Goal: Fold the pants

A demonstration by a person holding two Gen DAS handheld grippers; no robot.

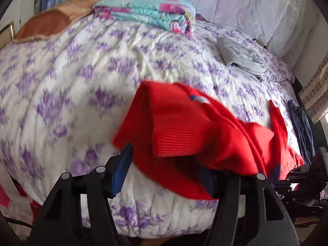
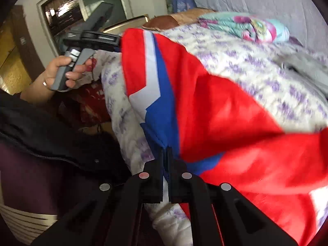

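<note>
The red pants with a blue and white side stripe lie across the near edge of the bed. In the left wrist view my left gripper is open wide; its left blue pad is bare and red cloth drapes over the right finger. A ribbed red cuff sits just ahead of it. In the right wrist view my right gripper is shut on the blue stripe edge of the pants. The left gripper shows far left in that view, at the pants' other end, held by a hand.
The bed has a white quilt with purple flowers. A folded turquoise and pink blanket and a brown pillow lie at the back. Folded grey clothes and a dark garment lie at the right.
</note>
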